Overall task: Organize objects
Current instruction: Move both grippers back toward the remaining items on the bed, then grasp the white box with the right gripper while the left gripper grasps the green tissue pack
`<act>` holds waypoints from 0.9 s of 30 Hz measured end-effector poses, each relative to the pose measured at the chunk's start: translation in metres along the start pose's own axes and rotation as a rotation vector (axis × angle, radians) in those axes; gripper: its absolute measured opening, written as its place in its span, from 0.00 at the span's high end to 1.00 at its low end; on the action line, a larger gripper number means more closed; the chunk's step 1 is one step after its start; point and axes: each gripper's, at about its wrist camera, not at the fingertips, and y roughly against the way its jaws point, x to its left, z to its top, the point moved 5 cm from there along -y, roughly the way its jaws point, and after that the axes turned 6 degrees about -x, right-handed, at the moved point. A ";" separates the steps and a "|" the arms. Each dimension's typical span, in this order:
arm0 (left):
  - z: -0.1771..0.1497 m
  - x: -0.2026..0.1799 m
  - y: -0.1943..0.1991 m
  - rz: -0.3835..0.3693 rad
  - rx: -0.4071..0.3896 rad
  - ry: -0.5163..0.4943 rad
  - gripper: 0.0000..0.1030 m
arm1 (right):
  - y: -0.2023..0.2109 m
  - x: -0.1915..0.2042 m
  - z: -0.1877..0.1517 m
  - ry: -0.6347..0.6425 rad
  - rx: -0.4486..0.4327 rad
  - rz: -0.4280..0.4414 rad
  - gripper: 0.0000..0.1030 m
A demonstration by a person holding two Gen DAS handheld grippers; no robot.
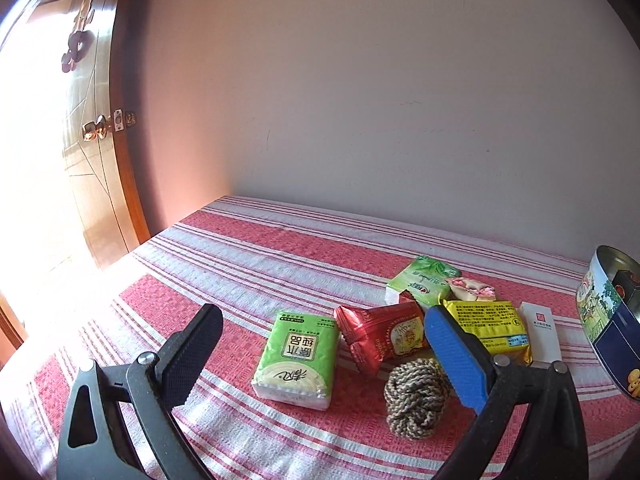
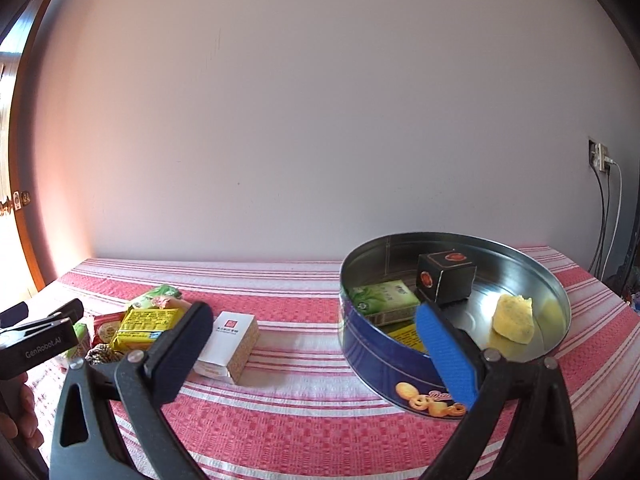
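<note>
In the left wrist view my left gripper [image 1: 324, 332] is open above a green tissue pack [image 1: 298, 358], a red snack packet [image 1: 382, 336] and a knotted rope ball [image 1: 416, 398]. Behind lie a yellow packet [image 1: 490, 326], a green packet [image 1: 420, 280], a pink candy [image 1: 472, 289] and a white box [image 1: 540, 330]. In the right wrist view my right gripper [image 2: 314, 320] is open and empty between the white box [image 2: 232, 340] and the round blue cookie tin [image 2: 384, 354]. The tin holds a black cube box [image 2: 446, 278], a green pack [image 2: 384, 298], a yellow packet [image 2: 408, 339] and a yellow sponge [image 2: 514, 318].
Everything rests on a red and white striped cloth [image 2: 300, 408] against a plain wall. A wooden door [image 1: 96, 152] with a brass knob stands at the left. A wall socket with cables [image 2: 600, 158] is at the right. The left gripper's body [image 2: 36, 340] shows at the right wrist view's left edge.
</note>
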 end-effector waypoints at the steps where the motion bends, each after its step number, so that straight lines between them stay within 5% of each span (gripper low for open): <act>1: 0.000 0.007 -0.003 0.010 0.013 0.011 0.01 | -0.003 0.007 -0.001 0.008 0.010 -0.002 0.00; 11: -0.016 0.038 -0.045 0.026 0.208 0.052 0.01 | -0.056 0.042 -0.017 0.016 0.217 0.005 0.02; 20: -0.034 0.025 -0.065 0.049 0.337 -0.032 0.01 | -0.100 0.053 -0.042 0.041 0.432 -0.006 0.12; 27: -0.043 0.028 -0.081 0.054 0.412 0.009 0.01 | -0.119 0.061 -0.045 0.034 0.465 0.010 0.14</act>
